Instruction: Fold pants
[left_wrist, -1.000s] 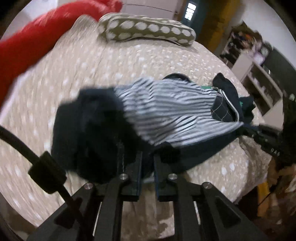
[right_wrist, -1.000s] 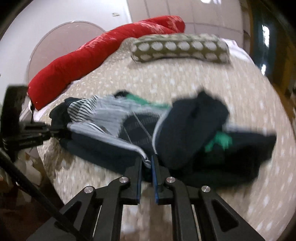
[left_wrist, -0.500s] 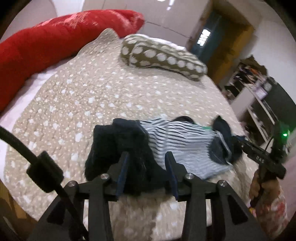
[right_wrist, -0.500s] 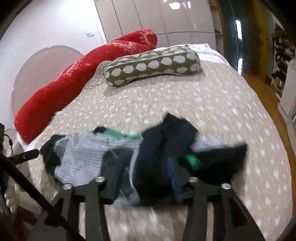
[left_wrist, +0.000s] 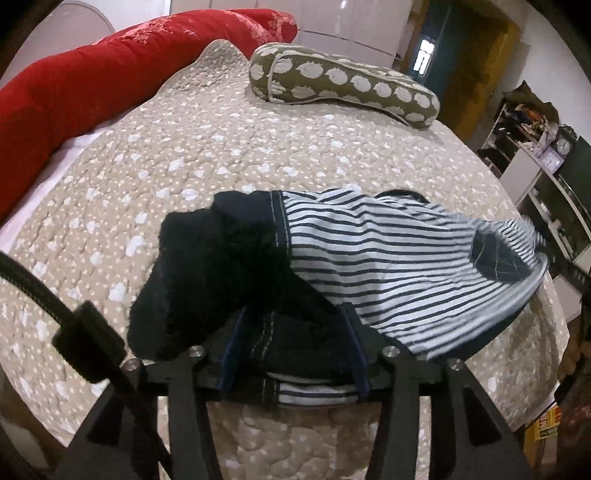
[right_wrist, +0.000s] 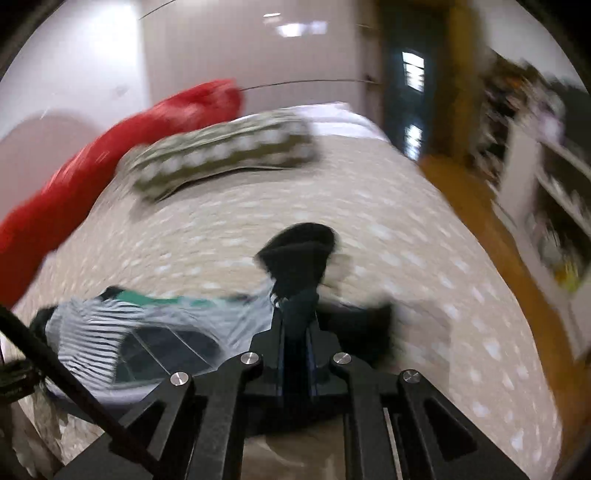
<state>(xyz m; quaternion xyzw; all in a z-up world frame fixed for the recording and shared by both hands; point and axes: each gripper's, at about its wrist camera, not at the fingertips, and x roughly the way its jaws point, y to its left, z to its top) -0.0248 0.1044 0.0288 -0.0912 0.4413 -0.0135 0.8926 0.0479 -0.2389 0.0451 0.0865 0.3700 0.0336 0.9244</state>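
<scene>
The pants (left_wrist: 388, 266) lie bunched near the front edge of the bed, a dark navy garment with a white-and-navy striped lining turned outward across most of its width, a dark pocket patch (left_wrist: 495, 258) with light stitching showing toward its right end, and a rumpled dark leg end (left_wrist: 207, 280) heaped at its left end; in the right wrist view the same pants (right_wrist: 110, 332) stretch leftward along the front edge with a strip of green (right_wrist: 155, 297) at their far side, though that view is smeared by motion blur. The left gripper (left_wrist: 293, 350) stands with its jaws spread wide, a dark stitched fold of the pants lying loose between the fingers, touching neither pad as far as can be seen. The right gripper (right_wrist: 297, 332) has its jaws drawn close together on a dark piece of the pants, which sticks up beyond the fingertips as a rounded dark tuft (right_wrist: 299, 254). The beige dotted bedspread (left_wrist: 221, 147) carries everything; at its far edge lies an olive bolster pillow (left_wrist: 343, 85) with white spots, and along its left edge a long red cushion (left_wrist: 92, 81). Off the right edge stand cluttered white shelves (left_wrist: 535, 147)
</scene>
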